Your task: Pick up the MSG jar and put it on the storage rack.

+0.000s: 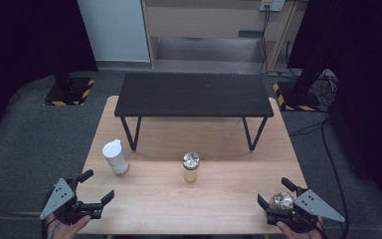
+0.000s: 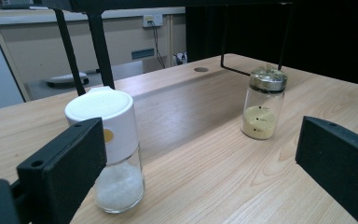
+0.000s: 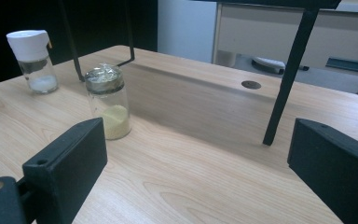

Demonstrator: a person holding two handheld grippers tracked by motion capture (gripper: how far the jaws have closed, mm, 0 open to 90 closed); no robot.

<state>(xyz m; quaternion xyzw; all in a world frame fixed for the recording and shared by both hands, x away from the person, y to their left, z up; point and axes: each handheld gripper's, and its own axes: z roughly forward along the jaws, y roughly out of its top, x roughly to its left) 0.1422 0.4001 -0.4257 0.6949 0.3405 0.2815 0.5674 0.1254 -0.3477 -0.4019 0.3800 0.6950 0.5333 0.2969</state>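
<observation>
A glass shaker with a white cap and white grains (image 1: 115, 157) (image 2: 112, 154) (image 3: 33, 60) stands on the left of the wooden table (image 1: 179, 204). A small jar with a silver lid and yellow powder (image 1: 190, 167) (image 2: 263, 105) (image 3: 108, 102) stands near the table's middle. My left gripper (image 1: 98, 186) (image 2: 200, 144) is at the front left corner, open, with nothing between its jaws; the shaker stands just beyond its left jaw. At the front right corner my right gripper (image 1: 273, 191) (image 3: 198, 140) is open and holds nothing. The jar is ahead of its left jaw.
A low black stand on thin metal legs (image 1: 194, 94) spans the back half of the table, and one leg (image 3: 286, 79) rises ahead of the right gripper. Bare wood lies between the two grippers. Grey floor surrounds the table.
</observation>
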